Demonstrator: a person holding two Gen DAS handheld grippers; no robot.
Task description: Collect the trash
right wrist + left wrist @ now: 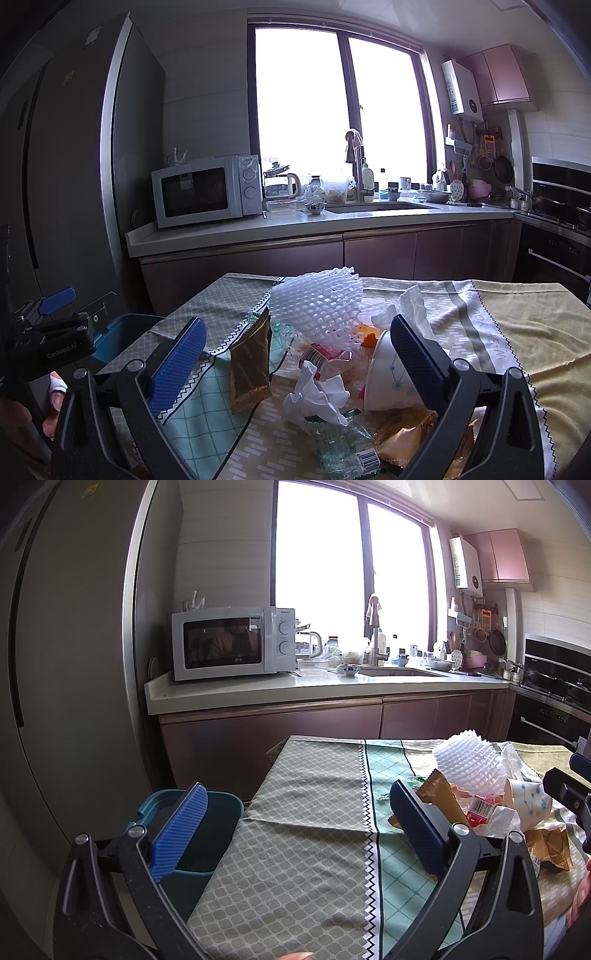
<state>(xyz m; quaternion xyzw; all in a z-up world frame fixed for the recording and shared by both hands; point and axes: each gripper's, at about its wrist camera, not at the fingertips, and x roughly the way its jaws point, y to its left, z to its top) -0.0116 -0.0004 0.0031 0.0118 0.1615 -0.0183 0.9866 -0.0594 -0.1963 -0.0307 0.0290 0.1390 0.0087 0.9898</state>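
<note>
A heap of trash lies on the cloth-covered table: white foam netting, a brown snack packet, crumpled white tissue, a paper cup on its side, a clear green wrapper and a golden wrapper. My right gripper hangs open just above the heap, nothing between its fingers. My left gripper is open over bare cloth, left of the heap; the foam netting and brown packet lie beside its right finger. A teal bin stands below the table's left edge.
A tall grey fridge stands at the left. Behind the table runs a counter with a microwave, kettle, bowls and a sink under a bright window. An oven sits at the right. A hand holds the left gripper.
</note>
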